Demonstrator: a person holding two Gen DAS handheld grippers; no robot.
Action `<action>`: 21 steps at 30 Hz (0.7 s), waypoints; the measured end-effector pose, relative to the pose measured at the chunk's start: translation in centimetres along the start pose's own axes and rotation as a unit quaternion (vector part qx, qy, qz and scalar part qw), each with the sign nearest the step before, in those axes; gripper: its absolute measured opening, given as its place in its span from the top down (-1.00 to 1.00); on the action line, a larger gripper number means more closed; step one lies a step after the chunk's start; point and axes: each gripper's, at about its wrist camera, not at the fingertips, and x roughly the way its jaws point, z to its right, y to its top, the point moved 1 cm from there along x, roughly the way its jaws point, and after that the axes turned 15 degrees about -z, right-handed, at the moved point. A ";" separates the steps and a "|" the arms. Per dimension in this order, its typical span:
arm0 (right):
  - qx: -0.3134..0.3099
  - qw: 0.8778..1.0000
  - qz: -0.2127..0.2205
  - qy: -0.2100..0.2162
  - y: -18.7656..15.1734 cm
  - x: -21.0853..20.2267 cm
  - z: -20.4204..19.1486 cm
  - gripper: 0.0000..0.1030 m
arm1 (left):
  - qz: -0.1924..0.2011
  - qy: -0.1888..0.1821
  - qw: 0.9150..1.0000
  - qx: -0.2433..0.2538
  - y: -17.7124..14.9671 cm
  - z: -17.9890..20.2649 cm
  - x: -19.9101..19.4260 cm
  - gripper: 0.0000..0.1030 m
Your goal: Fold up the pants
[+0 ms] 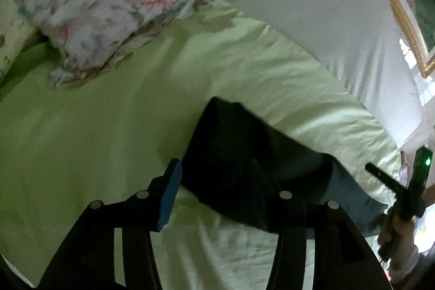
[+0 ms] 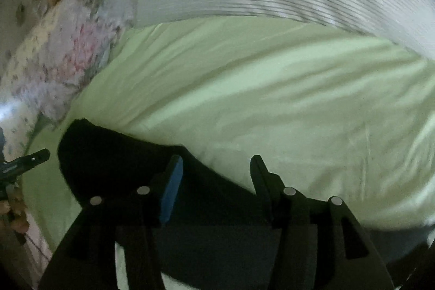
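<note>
Dark folded pants (image 1: 244,154), one pair, between two open hand-held grippers.

I'm looking at a bedroom in a home: a bed (image 1: 81,127) w/ pale green sheet, a floral pillow (image 1: 114,4), a white wall (image 1: 312,18) behind & a gold-framed picture (image 1: 402,26).
</note>
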 end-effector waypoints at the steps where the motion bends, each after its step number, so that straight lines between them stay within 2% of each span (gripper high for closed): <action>1: 0.012 1.000 0.003 0.002 -0.7 -0.5 0.6 -0.03 | 0.001 -0.006 1.000 0.009 0.0 0.8 -0.3 -0.01; 6: 0.066 0.997 0.029 -0.003 -4.7 -2.8 3.0 -0.03 | -0.003 -0.026 0.998 0.049 0.5 5.2 -0.2 -0.10; 13: 0.149 0.988 0.043 -0.014 -9.9 -5.6 7.7 -0.04 | -0.039 -0.051 0.992 0.108 0.0 11.7 2.0 -0.17; 17: 0.195 0.979 0.049 -0.023 -13.0 -6.8 10.4 -0.04 | -0.064 -0.062 0.985 0.146 -0.8 15.7 3.6 -0.20; 21: 0.244 0.968 0.050 -0.025 -16.1 -7.4 13.2 -0.04 | -0.091 -0.076 0.975 0.188 -1.7 20.1 4.9 -0.24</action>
